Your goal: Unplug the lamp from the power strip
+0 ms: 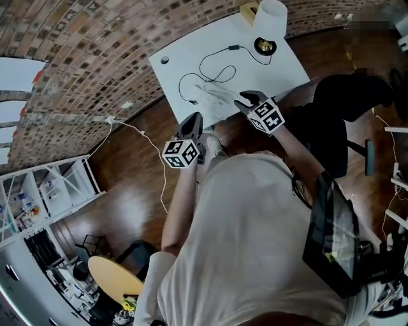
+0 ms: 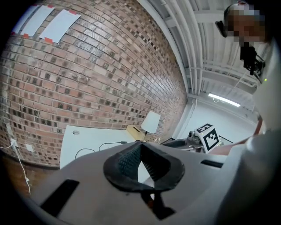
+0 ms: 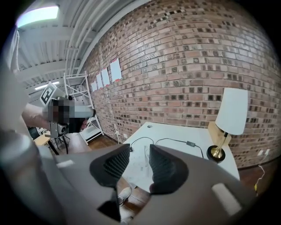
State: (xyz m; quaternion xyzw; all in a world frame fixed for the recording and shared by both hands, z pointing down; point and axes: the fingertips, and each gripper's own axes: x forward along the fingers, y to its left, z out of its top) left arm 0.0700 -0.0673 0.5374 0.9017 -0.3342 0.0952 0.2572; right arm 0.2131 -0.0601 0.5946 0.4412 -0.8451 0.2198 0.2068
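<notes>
The left gripper [image 2: 139, 151] has its jaws pressed together at the tips, with nothing between them. In the head view the left gripper [image 1: 193, 122] hangs in the air just off the near edge of the table [image 1: 185, 48], over the wooden floor [image 1: 127, 184], touching nothing. The right gripper [image 3: 139, 149] has its jaws spread, and the gap between them is empty; through it only the table top [image 3: 171, 129] and the floor show. From the head view the right gripper [image 1: 250, 99] hovers above the table's near edge, beside a patch of faint grey scribbles [image 1: 217, 94], clear of the surface.

The lamp [image 1: 269, 19], with a white shade and a brass base, stands upright at the table's far right corner, well apart from both grippers. The right gripper view shows the lamp [image 3: 232, 112] against the brick wall [image 3: 184, 66], with a small wooden box [image 3: 214, 132] just beside its base. A black cord [image 3: 174, 139] runs from the base through an inline switch [image 1: 234, 47], then curls in two loose loops across the table. Its end [image 1: 193, 102] lies on the table near the front edge, between the two grippers in the head view; what it is joined to is too small to tell.

A black chair [image 1: 347, 95] stands to the right of the table.
</notes>
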